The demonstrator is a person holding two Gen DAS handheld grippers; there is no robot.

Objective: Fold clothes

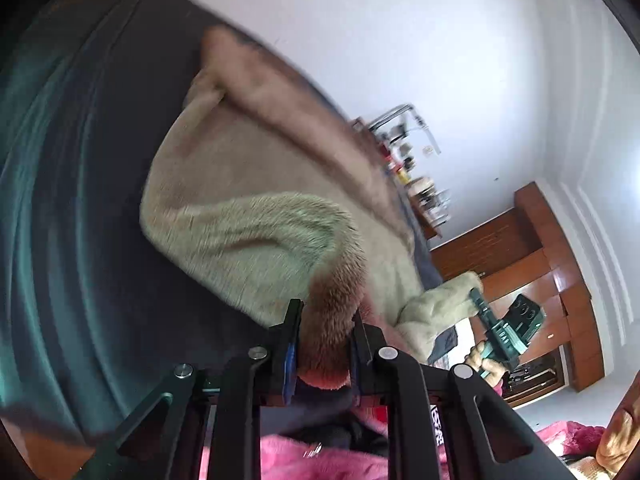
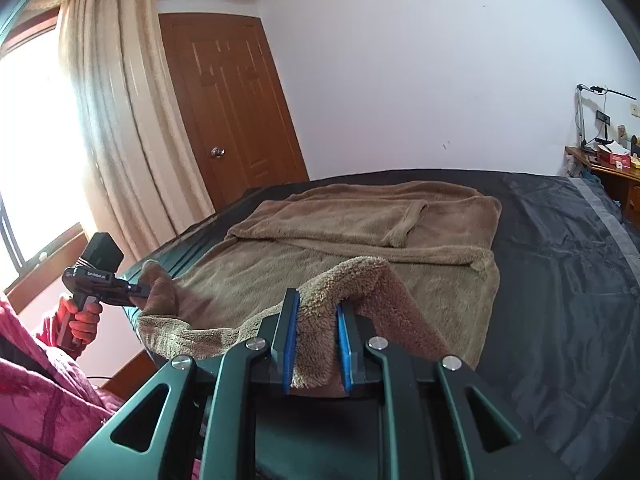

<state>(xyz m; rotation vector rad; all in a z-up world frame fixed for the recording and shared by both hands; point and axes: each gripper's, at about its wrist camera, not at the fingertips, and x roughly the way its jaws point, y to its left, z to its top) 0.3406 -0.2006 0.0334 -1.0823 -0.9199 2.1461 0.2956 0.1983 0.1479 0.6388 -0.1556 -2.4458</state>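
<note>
Left wrist view: I see the left gripper [image 1: 326, 316] clamped on a bunch of the robe's [image 1: 256, 184] fleecy hem, which fills the gap between the pads.
Left view, robe: I see it spread tan over the dark bed [image 1: 92, 184], though the picture is tilted and smeared.
Left view only: I catch the right gripper [image 1: 476, 296] at the far corner of the hem, pinching cloth, with the hand [image 1: 486, 362] on its grip, plus a cluttered shelf [image 1: 420, 176] and a wooden cabinet [image 1: 560, 280].
Right wrist view: I see the right gripper [image 2: 316, 300] closed on hem between its blue pads [image 2: 290, 332].
Right view, robe: it lies flat on the bed [image 2: 560, 280], sleeve folded across, near edge lifted.
Right view only: the left gripper [image 2: 138, 290] gripping the other corner, hand [image 2: 82, 320] in a pink sleeve [image 2: 48, 392]; curtain [image 2: 120, 120], door [image 2: 236, 104], desk [image 2: 608, 172].
</note>
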